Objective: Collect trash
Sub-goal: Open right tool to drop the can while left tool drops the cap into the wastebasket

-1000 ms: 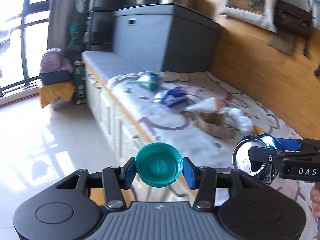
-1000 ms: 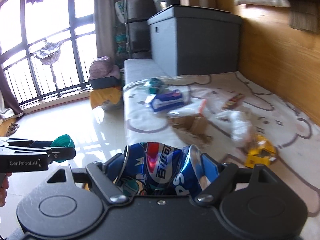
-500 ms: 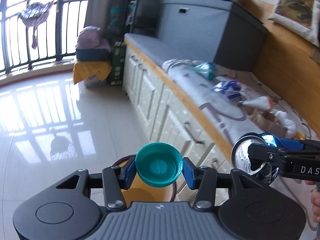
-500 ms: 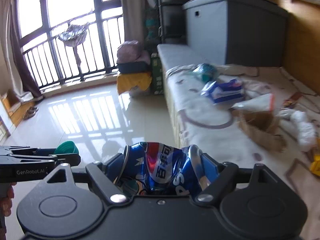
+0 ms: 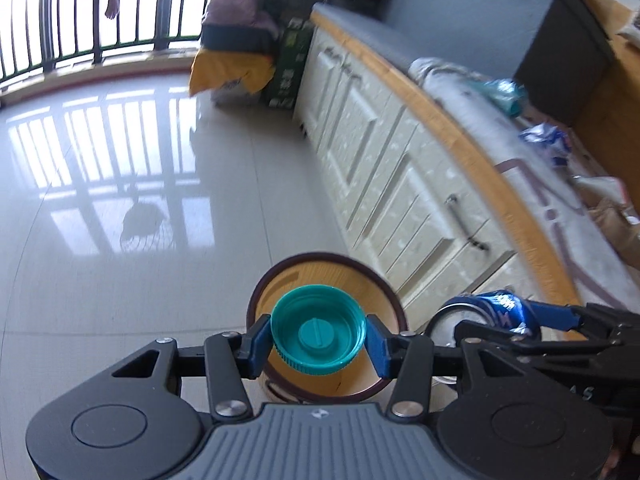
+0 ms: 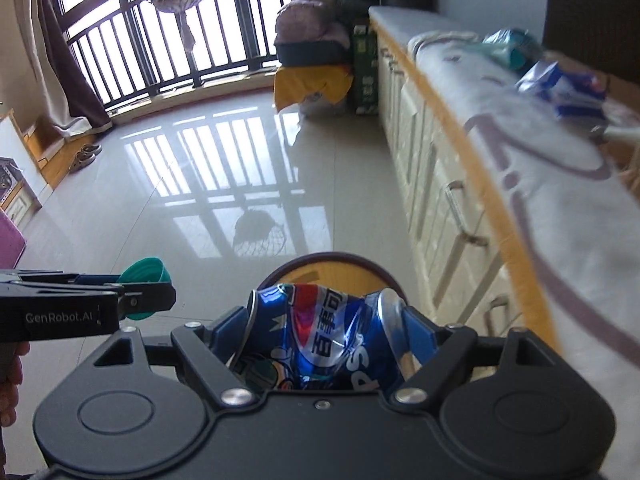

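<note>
Bin (image 5: 394,300) below left claw's (image 5: 319,340) cap (image 5: 319,334), right claw's (image 6: 326,340) can (image 6: 324,340)

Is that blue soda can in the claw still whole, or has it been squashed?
Squashed. The Pepsi can is dented and buckled inward at its middle, its ends tilted toward each other, pinched between the right claw's blue pads.

Teal cap (image 5: 318,334) (hollow showing) and crushed blue can (image 6: 320,340), both clamped above bin (image 5: 384,280).

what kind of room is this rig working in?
Probably a home living room or bedroom by a balcony: a glossy tiled floor, tall railed windows with a curtain, and a long built-in bench with drawers, covered by a printed blanket strewn with trash.
</note>
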Demonstrator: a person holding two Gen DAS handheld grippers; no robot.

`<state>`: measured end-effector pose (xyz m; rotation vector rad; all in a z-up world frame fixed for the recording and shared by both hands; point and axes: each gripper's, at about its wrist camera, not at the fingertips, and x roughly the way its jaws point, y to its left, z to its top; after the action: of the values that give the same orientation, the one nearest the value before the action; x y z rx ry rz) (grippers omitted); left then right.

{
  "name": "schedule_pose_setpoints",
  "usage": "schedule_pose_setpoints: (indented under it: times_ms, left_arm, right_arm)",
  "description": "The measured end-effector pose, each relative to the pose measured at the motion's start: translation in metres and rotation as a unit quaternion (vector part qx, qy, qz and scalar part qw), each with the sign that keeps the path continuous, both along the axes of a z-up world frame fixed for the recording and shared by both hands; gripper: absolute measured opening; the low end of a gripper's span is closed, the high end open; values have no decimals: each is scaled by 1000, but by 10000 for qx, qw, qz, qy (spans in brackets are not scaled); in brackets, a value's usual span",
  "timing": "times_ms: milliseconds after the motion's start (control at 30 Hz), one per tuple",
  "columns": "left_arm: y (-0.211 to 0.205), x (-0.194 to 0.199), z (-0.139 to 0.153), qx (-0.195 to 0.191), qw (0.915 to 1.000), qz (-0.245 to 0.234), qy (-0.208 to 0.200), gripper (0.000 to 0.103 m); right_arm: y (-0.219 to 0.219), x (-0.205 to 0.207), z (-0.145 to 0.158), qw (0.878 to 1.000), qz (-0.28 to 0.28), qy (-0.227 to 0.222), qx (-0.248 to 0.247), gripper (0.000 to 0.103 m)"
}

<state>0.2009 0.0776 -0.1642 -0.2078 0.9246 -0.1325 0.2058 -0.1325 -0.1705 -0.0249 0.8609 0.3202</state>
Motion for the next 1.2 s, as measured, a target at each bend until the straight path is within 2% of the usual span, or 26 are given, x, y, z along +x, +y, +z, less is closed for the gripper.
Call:
schedule_pose_setpoints:
  times_ms: [400, 600, 700, 933, 1033, 1200]
  left_arm:
    - [-12, 53, -61, -188, 9982, 268, 511, 50]
    - [-22, 89, -95, -282, 9948, 625, 748, 50]
    - [-27, 105, -111, -341, 9925, 800, 864, 50]
    - [-26, 120, -145, -481, 9869, 862, 1275, 50]
    - [-18, 122, -158, -703, 9819, 929, 1497, 50]
    - [-13, 129, -170, -781, 9796, 1014, 1546, 50]
  right_arm:
    - [-5, 48, -86, 9968, -198, 737, 248, 84]
    - [-9, 67, -128, 9942, -281, 921, 486, 84]
    - [-16, 82, -153, 9907, -414, 1176, 545, 84]
    - [-1, 99, -174, 9891, -60, 1401, 444, 85]
    - [12, 102, -178, 9895, 216, 1393, 311, 85]
    - [20, 109, -189, 9895, 456, 1367, 100, 86]
